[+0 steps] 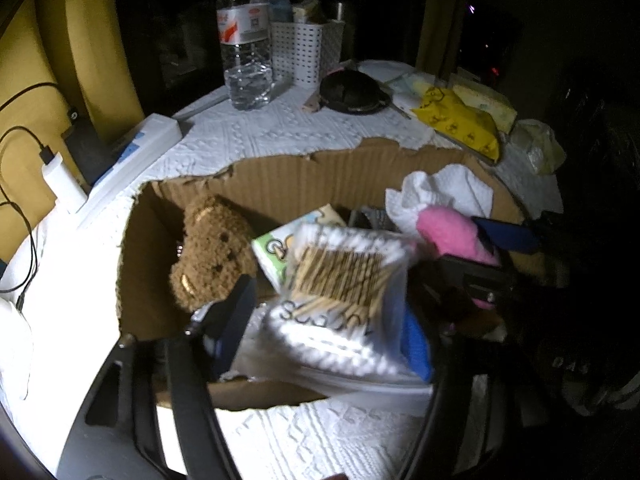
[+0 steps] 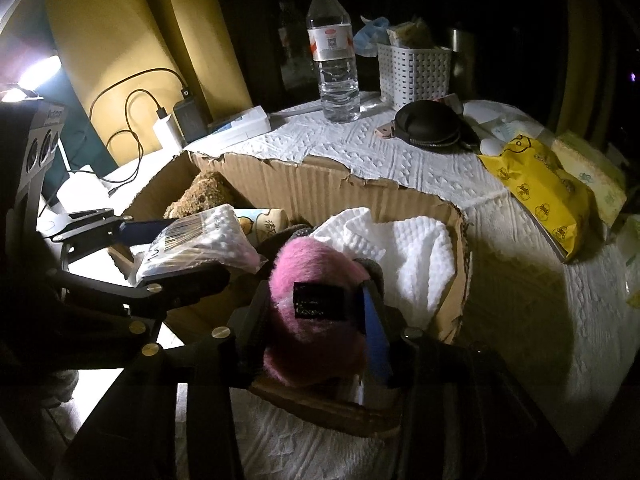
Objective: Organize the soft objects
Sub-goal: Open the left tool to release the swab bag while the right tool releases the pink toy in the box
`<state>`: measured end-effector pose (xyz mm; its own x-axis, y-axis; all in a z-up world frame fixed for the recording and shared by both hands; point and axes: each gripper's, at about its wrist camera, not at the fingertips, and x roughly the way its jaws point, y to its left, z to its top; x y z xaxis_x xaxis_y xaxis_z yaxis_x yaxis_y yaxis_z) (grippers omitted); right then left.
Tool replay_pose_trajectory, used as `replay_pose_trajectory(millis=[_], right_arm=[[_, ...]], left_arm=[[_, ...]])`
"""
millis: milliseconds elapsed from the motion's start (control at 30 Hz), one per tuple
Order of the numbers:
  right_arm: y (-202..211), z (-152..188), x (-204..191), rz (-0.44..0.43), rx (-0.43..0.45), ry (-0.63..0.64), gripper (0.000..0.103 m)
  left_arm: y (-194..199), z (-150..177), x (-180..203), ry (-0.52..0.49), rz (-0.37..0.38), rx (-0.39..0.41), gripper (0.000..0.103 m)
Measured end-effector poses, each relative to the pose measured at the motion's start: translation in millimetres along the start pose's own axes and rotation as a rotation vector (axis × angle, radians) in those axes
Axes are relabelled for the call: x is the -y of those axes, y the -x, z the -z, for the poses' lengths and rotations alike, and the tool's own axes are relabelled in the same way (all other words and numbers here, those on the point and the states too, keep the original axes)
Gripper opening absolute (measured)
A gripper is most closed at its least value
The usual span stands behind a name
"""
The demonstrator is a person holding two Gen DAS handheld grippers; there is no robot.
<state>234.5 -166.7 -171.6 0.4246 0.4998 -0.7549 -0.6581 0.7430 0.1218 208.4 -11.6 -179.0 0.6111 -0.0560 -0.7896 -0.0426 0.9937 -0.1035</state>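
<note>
Over the torn cardboard box (image 2: 320, 184), the right gripper (image 2: 316, 304) pinches a pink plush toy (image 2: 308, 276) between its fingers, held above the box's near edge with a crumpled white paper towel (image 2: 404, 248) just behind it inside the box. The left gripper (image 1: 320, 300) is clamped on a clear bag of cotton swabs (image 1: 340, 276), raised over the box's middle. A brown teddy bear (image 1: 212, 248) sits in the box's far left corner, and a water bottle (image 2: 334, 52) stands on the table well behind the box.
</note>
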Motion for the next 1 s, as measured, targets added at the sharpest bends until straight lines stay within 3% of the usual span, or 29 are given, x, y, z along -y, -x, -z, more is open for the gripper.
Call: replay_pose_trajectory(millis=[367, 1000], right_arm=[[19.3, 2.0, -2.6, 0.028, 0.021, 0.003, 0.054], [36.5, 5.4, -6.6, 0.047, 0.044, -0.001, 0.057]], left_arm=[[21.6, -2.0, 2.8, 0.008, 0.011, 0.045, 0.081], [58.3, 7.5, -14.4, 0.055, 0.002, 0.099, 0.083]])
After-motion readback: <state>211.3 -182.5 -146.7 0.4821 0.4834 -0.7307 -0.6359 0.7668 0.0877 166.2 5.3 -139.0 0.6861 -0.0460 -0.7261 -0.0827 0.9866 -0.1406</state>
